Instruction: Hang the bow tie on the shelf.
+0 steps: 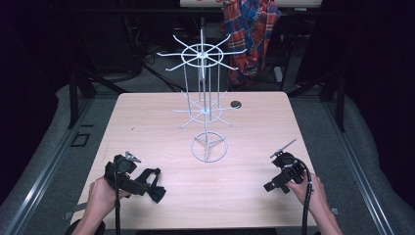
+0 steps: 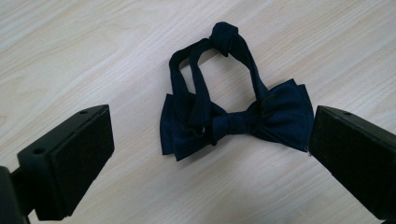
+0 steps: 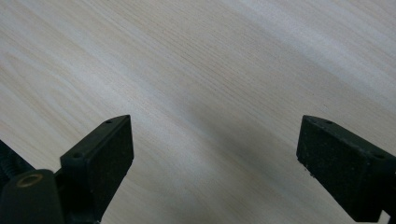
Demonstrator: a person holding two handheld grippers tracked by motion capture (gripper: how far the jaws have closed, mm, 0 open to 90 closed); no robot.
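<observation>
A dark navy bow tie (image 2: 233, 123) with its looped strap lies flat on the wooden table (image 1: 235, 196), near the front left. My left gripper (image 2: 210, 126) hovers over it with its jaws spread wide, one on each side of the bow, touching nothing; the far wing of the bow lies close to one jaw. From above, the left gripper (image 1: 128, 177) sits just left of the bow tie (image 1: 149, 185). At the front right, my right gripper (image 1: 276, 183) is open over bare wood, and its own view has nothing between the jaws (image 3: 212, 135).
A white wire display rack (image 1: 203, 98) with two tiers of radiating hooks stands on a ring base (image 1: 209, 147) at the table's middle. A small dark disc (image 1: 236, 104) lies behind it. A plaid cloth (image 1: 249, 34) hangs beyond the far edge.
</observation>
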